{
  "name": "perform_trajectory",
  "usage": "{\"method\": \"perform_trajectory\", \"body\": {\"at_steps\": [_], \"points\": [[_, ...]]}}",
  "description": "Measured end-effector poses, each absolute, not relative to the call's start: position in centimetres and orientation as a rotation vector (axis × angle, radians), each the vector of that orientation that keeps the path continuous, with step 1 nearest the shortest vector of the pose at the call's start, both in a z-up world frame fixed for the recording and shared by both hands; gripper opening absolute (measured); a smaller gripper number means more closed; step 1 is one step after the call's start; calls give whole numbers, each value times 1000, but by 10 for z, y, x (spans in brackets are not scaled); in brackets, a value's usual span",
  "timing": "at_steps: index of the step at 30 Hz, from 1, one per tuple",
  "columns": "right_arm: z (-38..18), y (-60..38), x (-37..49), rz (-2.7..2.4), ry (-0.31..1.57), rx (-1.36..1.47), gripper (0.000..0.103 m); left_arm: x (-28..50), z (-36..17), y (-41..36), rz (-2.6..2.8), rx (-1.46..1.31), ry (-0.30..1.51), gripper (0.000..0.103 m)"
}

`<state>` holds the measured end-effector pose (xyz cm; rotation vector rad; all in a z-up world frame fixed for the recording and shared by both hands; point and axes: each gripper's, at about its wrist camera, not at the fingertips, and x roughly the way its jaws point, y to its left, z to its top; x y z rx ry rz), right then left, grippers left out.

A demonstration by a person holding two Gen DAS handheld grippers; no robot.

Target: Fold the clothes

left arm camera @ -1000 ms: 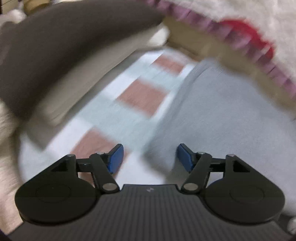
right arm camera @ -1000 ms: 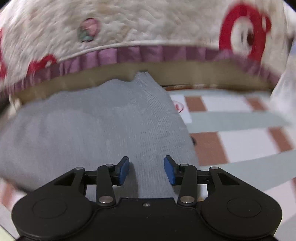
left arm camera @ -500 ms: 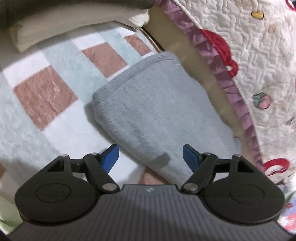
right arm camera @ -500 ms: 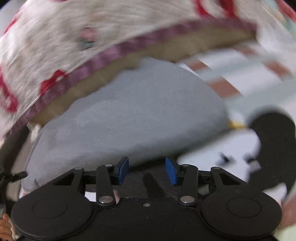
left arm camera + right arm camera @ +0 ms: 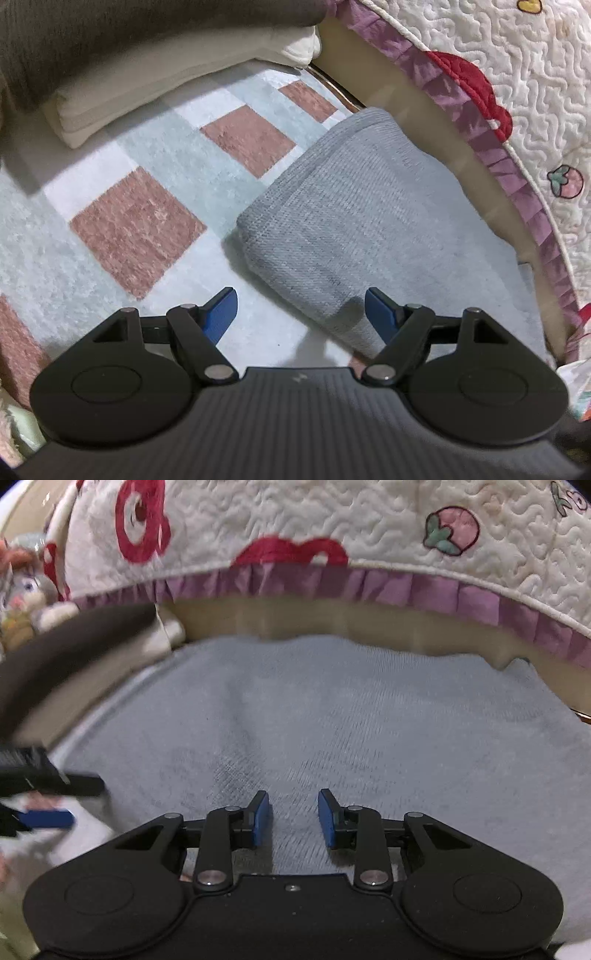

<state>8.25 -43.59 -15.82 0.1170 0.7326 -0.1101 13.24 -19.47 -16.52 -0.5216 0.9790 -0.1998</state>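
Nearest in the right wrist view, the right gripper [image 5: 294, 821] hangs low over the grey garment [image 5: 332, 716] with its jaws closing on a narrow gap – cloth lies beneath them, yet nothing looks pinched between the pads so far. The left gripper [image 5: 301, 314] stands wide and empty at the garment's near folded edge, one blue pad over the checked rug [image 5: 136, 221] and the other over grey cloth. This reads as the take-hold step before another fold – next, each gripper must nip an edge and carry it over, with the folded stack [image 5: 110, 92] and quilt [image 5: 517, 92] lying beyond.
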Motion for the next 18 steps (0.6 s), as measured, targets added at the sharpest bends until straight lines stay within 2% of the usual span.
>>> {"method": "perform_trajectory", "body": {"at_steps": [5,10,12,15,18], "points": [[-161,-422,66,-73,716,68,37,136,-166,-186,-158,-551,966,75],[-160,-443,40,21,731,196,38,138,-166,-180,-90,-526,939,76],[-151,-459,18,4,675,309,34,139,-165,-182,-91,-492,935,76],[-139,-494,-30,-136,519,478,39,144,-166,-185,-103,-460,920,83],[-146,-539,-76,-340,497,620,45,153,-168,-188,-127,-466,892,82]]}}
